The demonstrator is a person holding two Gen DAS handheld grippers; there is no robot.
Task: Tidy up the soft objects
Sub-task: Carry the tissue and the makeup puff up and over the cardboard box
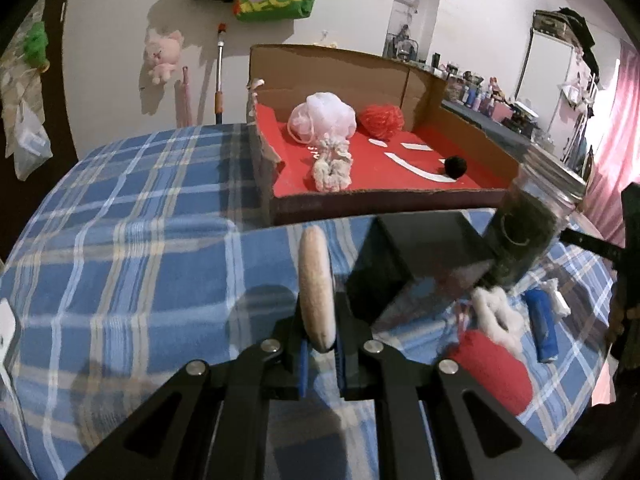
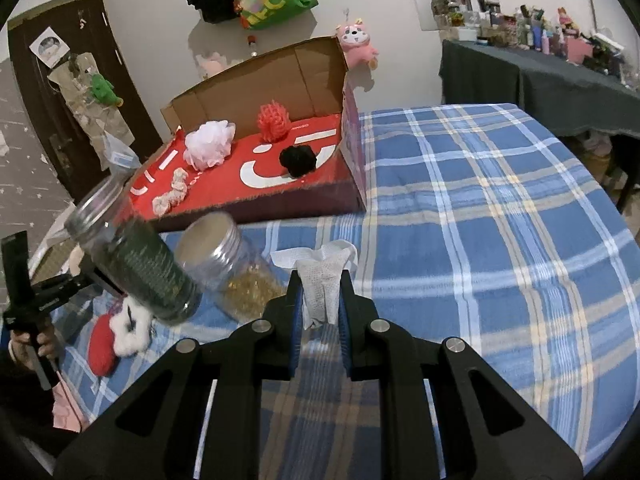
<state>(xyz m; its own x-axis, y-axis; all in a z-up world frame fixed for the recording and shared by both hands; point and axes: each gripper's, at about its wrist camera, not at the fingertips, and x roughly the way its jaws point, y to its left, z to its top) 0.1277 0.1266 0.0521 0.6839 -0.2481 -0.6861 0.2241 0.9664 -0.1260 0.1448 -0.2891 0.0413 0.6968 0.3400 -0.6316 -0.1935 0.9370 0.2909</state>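
Left gripper (image 1: 320, 332): pinching round beige powder puff (image 1: 316, 284) on edge, above plaid bedspread (image 1: 120, 240).
Right gripper (image 2: 320, 300): pinching crumpled white wipe (image 2: 320, 280).
Cardboard box (image 2: 256, 80): holding white bath pouf (image 2: 210, 144), red pouf (image 2: 273, 121), black scrunchie (image 2: 298, 160), cream scrunchie (image 2: 172, 194).

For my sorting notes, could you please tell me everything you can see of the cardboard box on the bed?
The cardboard box is a shallow, open brown carton with a red floor printed with white shapes. Its back flap stands upright and one front corner looks torn. It rests on the blue plaid bedspread. Inside lie a white mesh bath pouf, a red mesh pouf, a black scrunchie and a pale scrunchie. Neither gripper touches it.
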